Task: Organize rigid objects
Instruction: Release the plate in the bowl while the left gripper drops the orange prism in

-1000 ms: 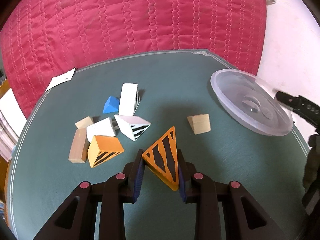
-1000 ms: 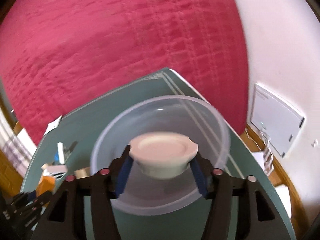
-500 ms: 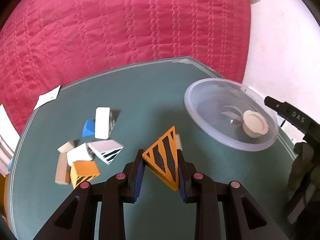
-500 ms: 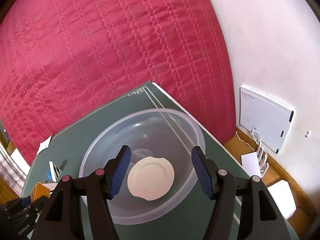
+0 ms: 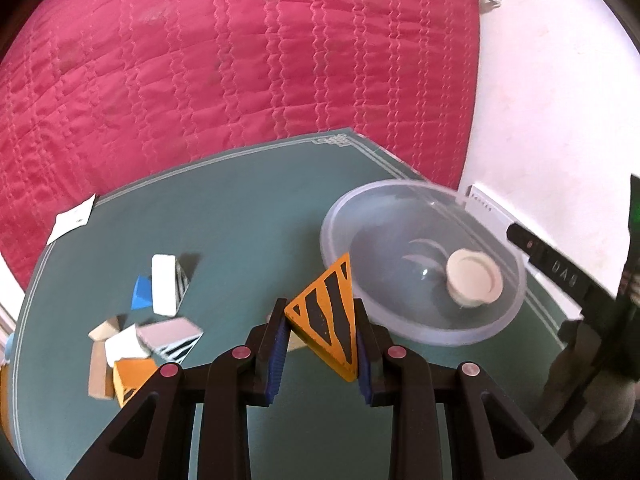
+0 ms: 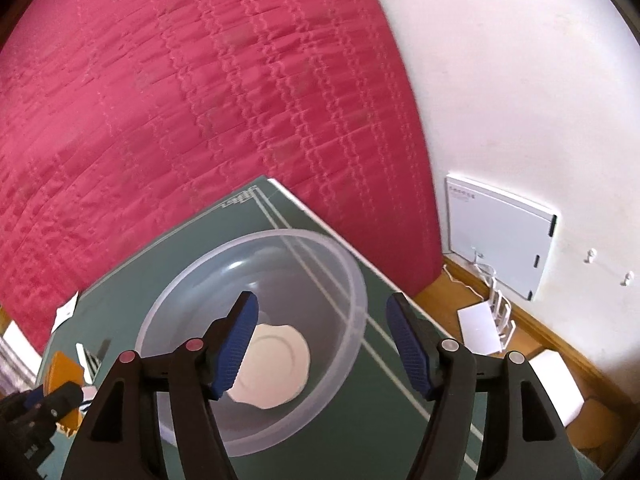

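Observation:
My left gripper (image 5: 320, 328) is shut on an orange triangular block with black stripes (image 5: 326, 316), held above the green table just left of the clear plastic bowl (image 5: 400, 332). A cream round piece (image 5: 474, 282) lies inside the bowl. My right gripper (image 6: 322, 340) is open and empty above the bowl (image 6: 352, 292), with the cream piece (image 6: 276, 364) below it. The orange block (image 6: 64, 370) and left gripper show at the right wrist view's lower left.
A pile of blocks lies at the table's left: white striped (image 5: 166, 290), blue (image 5: 142, 300), grey-topped striped (image 5: 172, 334), orange (image 5: 130, 378), plain wood (image 5: 98, 372). A paper slip (image 5: 72, 218) lies at the far left edge. A red quilt (image 5: 240, 60) hangs behind.
My right gripper opened and dropped the cream piece into the bowl, then lifted. My left gripper carried the orange striped block right, toward the bowl.

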`<action>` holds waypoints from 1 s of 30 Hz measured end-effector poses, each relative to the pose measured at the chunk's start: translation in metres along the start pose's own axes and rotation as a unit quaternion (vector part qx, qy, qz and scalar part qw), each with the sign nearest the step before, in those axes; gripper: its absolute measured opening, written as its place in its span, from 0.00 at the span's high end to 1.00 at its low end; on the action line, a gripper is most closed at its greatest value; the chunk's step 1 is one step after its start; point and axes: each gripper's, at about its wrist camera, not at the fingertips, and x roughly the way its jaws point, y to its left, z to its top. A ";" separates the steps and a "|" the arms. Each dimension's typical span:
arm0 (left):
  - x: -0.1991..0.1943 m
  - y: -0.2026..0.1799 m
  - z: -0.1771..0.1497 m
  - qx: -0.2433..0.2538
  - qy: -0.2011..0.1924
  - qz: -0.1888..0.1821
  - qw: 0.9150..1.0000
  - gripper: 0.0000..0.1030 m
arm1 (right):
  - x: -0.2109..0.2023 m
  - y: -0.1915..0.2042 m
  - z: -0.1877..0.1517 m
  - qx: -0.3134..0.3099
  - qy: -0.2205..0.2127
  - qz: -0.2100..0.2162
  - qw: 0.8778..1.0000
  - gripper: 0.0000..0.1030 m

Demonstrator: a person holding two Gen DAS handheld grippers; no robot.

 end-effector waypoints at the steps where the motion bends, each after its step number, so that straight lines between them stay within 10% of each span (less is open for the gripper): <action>1: 0.001 -0.003 0.003 0.000 -0.001 -0.002 1.000 0.70 | 0.000 -0.001 0.000 0.002 -0.001 -0.003 1.000 0.34; 22: 0.047 -0.058 0.039 0.020 0.036 -0.081 0.996 0.68 | -0.008 -0.006 0.003 0.011 -0.049 -0.059 0.997 0.27; 30: 0.040 -0.044 0.035 0.007 0.030 -0.087 0.996 0.32 | -0.007 -0.011 0.002 0.022 -0.048 -0.077 0.996 0.23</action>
